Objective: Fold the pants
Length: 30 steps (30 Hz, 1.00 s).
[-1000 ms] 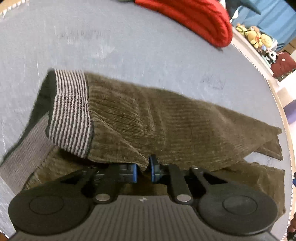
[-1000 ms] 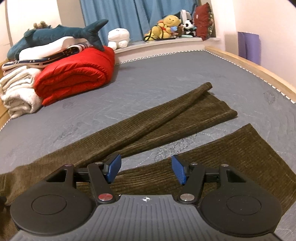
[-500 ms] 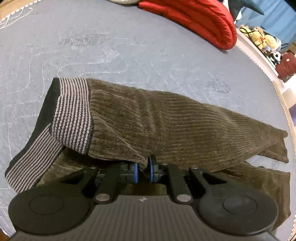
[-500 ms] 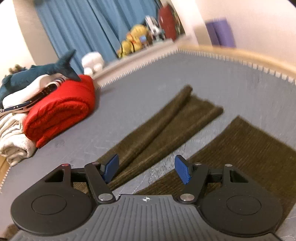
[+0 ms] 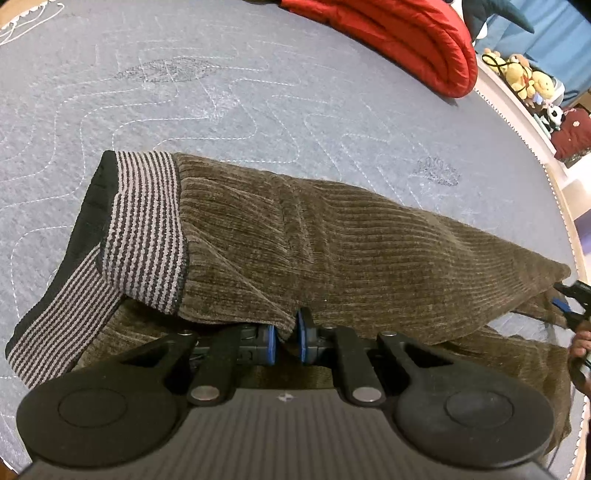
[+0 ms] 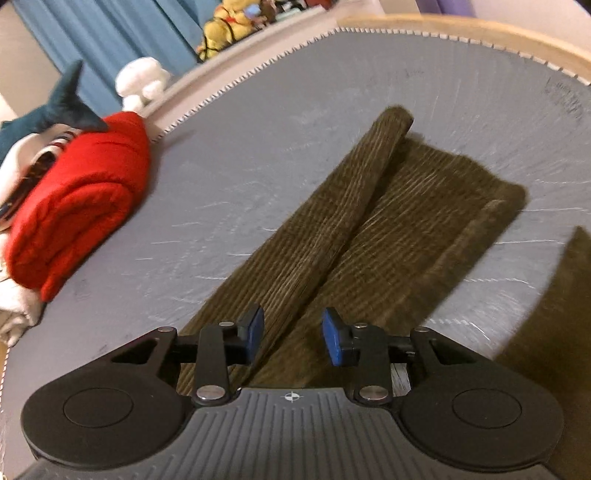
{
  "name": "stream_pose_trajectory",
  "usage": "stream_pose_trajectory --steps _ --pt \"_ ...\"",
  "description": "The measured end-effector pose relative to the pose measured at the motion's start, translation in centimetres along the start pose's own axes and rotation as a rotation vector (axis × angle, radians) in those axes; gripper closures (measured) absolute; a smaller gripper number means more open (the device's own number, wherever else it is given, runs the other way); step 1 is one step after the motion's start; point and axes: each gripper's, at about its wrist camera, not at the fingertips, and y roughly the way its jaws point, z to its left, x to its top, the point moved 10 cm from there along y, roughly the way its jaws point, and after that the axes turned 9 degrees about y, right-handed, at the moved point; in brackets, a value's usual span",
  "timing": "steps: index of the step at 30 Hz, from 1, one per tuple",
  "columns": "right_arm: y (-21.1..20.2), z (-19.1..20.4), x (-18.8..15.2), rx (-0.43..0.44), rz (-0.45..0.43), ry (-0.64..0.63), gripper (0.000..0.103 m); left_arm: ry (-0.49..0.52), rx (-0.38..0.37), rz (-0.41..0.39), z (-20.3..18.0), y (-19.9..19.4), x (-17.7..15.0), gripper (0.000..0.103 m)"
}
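Brown corduroy pants with a grey striped waistband lie on the grey quilted mattress. My left gripper is shut on a raised fold of the corduroy near the waist. In the right wrist view my right gripper hovers low over one pant leg, which is folded lengthwise. Its jaws are closing, and the ridge of that fold runs between the blue pads without being pinched. The other leg lies to the right. The right gripper also shows at the right edge of the left wrist view.
A rolled red quilt lies at the left with a plush shark and folded towels beside it. Stuffed toys sit on a ledge under blue curtains. The wooden bed edge runs along the back right.
The right gripper swung across from the near leg to over the far leg, dropped lower and rolled, and its jaws narrowed. The left gripper stayed shut on the fabric in the same place.
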Motion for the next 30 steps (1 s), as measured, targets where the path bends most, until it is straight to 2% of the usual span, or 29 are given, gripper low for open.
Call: stream_pose_trajectory --steps 4,6,7,8,9,10,11,14,17,20,26,28,30 --pt "2.7 -0.5 0.8 -0.003 0.003 0.034 0.064 -0.009 -0.014 -0.009 0.3 -0.3 0.3 0.090" --pt "3.4 -0.2 1.0 0.003 -0.015 0.012 0.065 -0.001 -0.014 -0.019 0.3 -0.6 0.4 0.090" --pt "3.5 -0.1 1.1 0.004 -0.025 -0.002 0.071 0.006 -0.012 -0.027 0.2 -0.7 0.5 0.090" --pt "3.4 0.1 1.2 0.003 -0.038 -0.016 0.087 0.013 -0.010 -0.034 0.2 -0.9 0.5 0.090" --pt "3.2 0.2 1.3 0.006 -0.054 -0.024 0.091 0.019 -0.009 -0.043 0.1 -1.2 0.6 0.090" --pt "2.8 0.2 1.6 0.011 -0.068 -0.026 0.100 0.023 -0.009 -0.053 0.1 -1.4 0.7 0.090" --pt "2.1 0.4 1.8 0.024 -0.087 -0.029 0.100 0.029 -0.005 -0.072 0.1 -1.9 0.8 0.091" --pt "-1.2 1.0 2.4 0.068 -0.133 -0.042 0.100 0.061 0.011 -0.143 0.1 -3.9 1.3 0.094" --pt "-6.6 2.1 2.4 0.118 -0.176 -0.090 0.101 0.084 0.045 -0.217 0.6 -6.2 1.5 0.098" --pt "-12.3 2.2 1.3 0.138 -0.207 -0.106 0.101 0.056 0.034 -0.233 1.6 -7.8 0.6 0.099" --pt "-21.7 -2.5 -5.3 0.001 -0.184 -0.079 0.101 -0.025 0.005 -0.215 4.2 -10.5 -2.0 0.099" --pt "-23.0 -4.8 -7.9 -0.037 -0.153 -0.052 0.101 -0.006 0.018 -0.197 4.5 -10.7 -2.6 0.099" --pt "-23.0 -7.6 -10.7 -0.070 -0.080 -0.009 0.101 0.032 0.017 -0.157 4.5 -10.1 -3.1 0.097"
